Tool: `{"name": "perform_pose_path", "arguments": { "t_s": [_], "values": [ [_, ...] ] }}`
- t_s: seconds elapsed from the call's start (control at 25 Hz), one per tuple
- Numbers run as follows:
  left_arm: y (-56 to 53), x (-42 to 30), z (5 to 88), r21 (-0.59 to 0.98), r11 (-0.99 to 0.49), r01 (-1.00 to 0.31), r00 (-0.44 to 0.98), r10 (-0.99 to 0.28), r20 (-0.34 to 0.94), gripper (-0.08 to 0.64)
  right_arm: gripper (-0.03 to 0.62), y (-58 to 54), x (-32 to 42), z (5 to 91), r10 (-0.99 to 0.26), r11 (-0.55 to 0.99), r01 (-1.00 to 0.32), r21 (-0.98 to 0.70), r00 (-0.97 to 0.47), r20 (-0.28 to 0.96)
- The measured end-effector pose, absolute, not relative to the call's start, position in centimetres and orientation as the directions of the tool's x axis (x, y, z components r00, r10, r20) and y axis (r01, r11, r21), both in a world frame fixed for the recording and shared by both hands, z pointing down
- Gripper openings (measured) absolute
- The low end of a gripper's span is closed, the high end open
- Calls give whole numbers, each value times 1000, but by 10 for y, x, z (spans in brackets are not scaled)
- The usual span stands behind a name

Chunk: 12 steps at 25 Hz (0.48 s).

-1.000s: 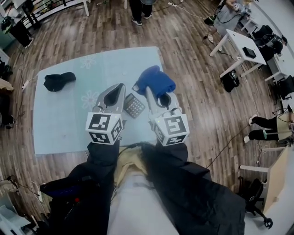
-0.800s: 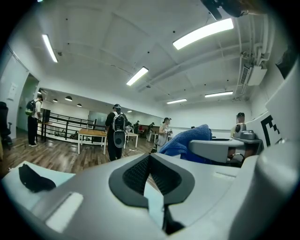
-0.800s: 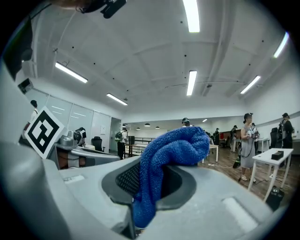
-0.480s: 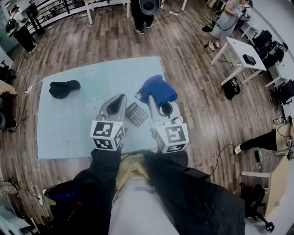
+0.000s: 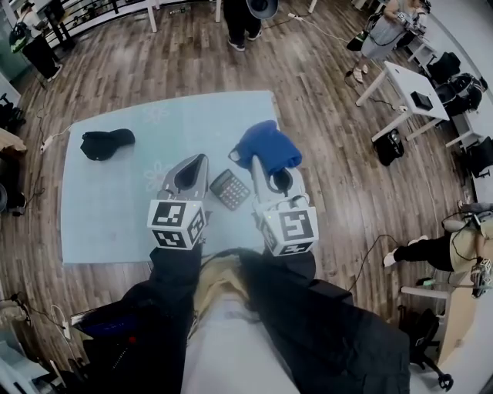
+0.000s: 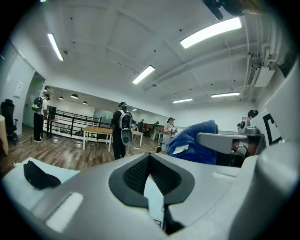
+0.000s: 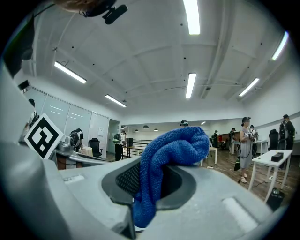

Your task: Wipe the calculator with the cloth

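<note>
A small grey calculator (image 5: 229,189) lies on the light blue table cover (image 5: 115,208), between my two grippers. My right gripper (image 5: 266,163) is shut on a bunched blue cloth (image 5: 266,146), held just right of and beyond the calculator. In the right gripper view the blue cloth (image 7: 173,145) bulges out of the jaws of the right gripper (image 7: 152,180) and hangs down between them. My left gripper (image 5: 191,171) sits left of the calculator with its jaws together and nothing between them. The left gripper (image 6: 149,161) also sees the blue cloth (image 6: 192,140) to its right.
A black cap-like item (image 5: 104,143) lies at the cover's far left. Wooden floor surrounds the table. A person (image 5: 245,14) stands beyond the far edge. A white desk (image 5: 400,77) and more people are at the right.
The head view has shifted a little. Both grippers keep the same pose on either side of the calculator, and the cloth stays in the right one.
</note>
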<state>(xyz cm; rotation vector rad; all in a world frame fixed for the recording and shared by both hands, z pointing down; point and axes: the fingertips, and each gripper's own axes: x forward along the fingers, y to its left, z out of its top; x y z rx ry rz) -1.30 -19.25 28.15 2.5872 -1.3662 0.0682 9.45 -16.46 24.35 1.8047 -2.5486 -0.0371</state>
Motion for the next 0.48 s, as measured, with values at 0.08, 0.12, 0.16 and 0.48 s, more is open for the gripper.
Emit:
{"name": "perform_pose_path", "arguments": {
  "t_s": [0.08, 0.12, 0.16, 0.48],
  "values": [
    [-194, -13, 282, 170, -547, -819, 570, -810, 140, 2, 60, -166, 94, 241, -944, 329, -944, 37, -329, -4],
    [-195, -14, 282, 172, -548, -819, 570, -809, 140, 2, 60, -166, 93, 240, -945, 328, -944, 38, -328, -6],
    [-196, -14, 282, 174, -548, -818, 571, -809, 140, 2, 60, -166, 93, 239, -945, 327, -944, 39, -328, -7],
    [-203, -8, 287, 181, -559, -809, 584, -797, 152, 2, 60, -171, 96, 244, -947, 321, -946, 34, -321, 5]
  ]
}}
